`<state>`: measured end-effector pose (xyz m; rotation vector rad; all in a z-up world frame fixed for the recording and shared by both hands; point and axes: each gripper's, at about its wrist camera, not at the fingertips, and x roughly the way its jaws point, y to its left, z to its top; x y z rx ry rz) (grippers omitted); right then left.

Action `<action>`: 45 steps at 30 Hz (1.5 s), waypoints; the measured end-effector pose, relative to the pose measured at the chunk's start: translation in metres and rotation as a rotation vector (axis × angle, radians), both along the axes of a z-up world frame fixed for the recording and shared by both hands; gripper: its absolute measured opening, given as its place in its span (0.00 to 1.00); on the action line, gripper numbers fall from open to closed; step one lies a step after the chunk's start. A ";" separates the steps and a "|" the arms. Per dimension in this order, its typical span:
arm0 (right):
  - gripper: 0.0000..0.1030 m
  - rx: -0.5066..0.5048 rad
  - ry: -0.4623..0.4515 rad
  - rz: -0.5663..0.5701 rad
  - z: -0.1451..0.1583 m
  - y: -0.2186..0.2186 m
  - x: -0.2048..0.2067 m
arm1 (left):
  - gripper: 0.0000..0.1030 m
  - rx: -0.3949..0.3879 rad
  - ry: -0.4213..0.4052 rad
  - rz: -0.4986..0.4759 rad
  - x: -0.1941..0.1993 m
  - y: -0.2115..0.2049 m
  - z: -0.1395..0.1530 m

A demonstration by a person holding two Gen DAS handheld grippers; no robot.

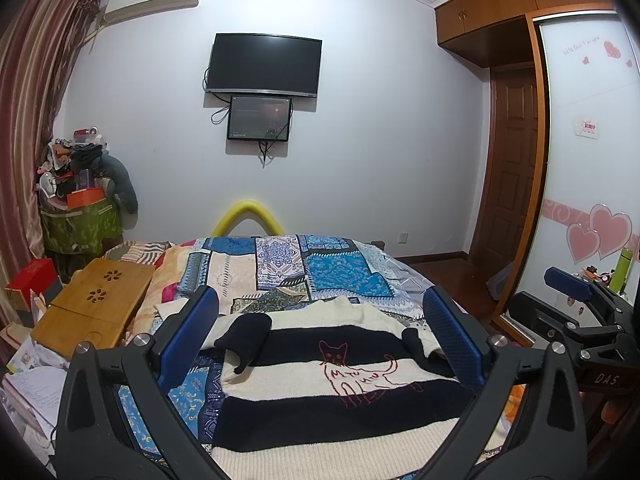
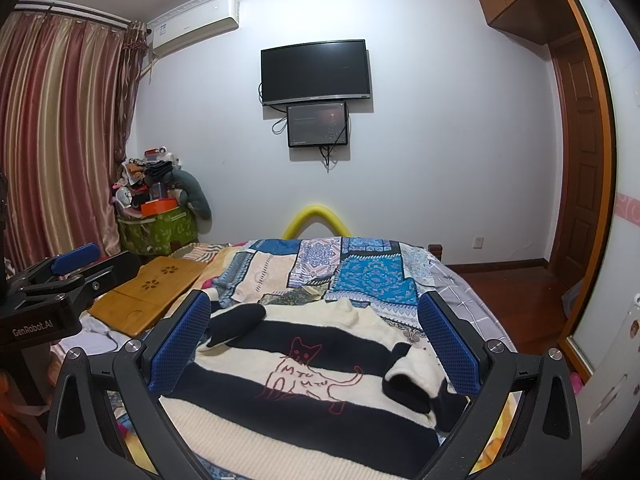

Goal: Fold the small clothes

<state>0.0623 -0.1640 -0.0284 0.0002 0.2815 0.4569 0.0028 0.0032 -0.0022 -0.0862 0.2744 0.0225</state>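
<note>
Striped sweater (image 1: pixel 320 380) flat on bed, below and between left gripper (image 1: pixel 320 340) and right gripper (image 2: pixel 314 344), jaws wide, holding nothing

We see both views evenly lit by soft, cool indoor light, probably from overhead. Faint shadows sit under the television (image 1: pixel 263 65) at 12 o'clock. Fisheye bending curves the walls, and black vignette fills the corners. Focus holds sharp centrally, softening toward the edges.

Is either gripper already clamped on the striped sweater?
No: the left gripper and right gripper are both open above the sweater.
</note>
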 end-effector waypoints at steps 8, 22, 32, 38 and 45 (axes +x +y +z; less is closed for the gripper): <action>1.00 -0.001 0.002 0.000 0.001 0.000 0.000 | 1.00 0.000 -0.001 0.001 0.000 0.000 0.000; 1.00 -0.002 0.003 0.000 0.001 0.000 0.000 | 1.00 0.002 -0.002 0.007 0.000 -0.001 -0.001; 1.00 -0.003 0.006 -0.001 0.001 -0.001 0.000 | 1.00 0.003 -0.003 0.012 0.000 -0.001 -0.002; 1.00 -0.022 0.021 -0.002 -0.004 0.003 0.006 | 1.00 0.021 0.025 0.023 0.007 0.001 -0.004; 1.00 -0.058 0.052 -0.031 -0.011 0.004 0.030 | 1.00 0.048 0.018 0.059 0.023 0.017 -0.002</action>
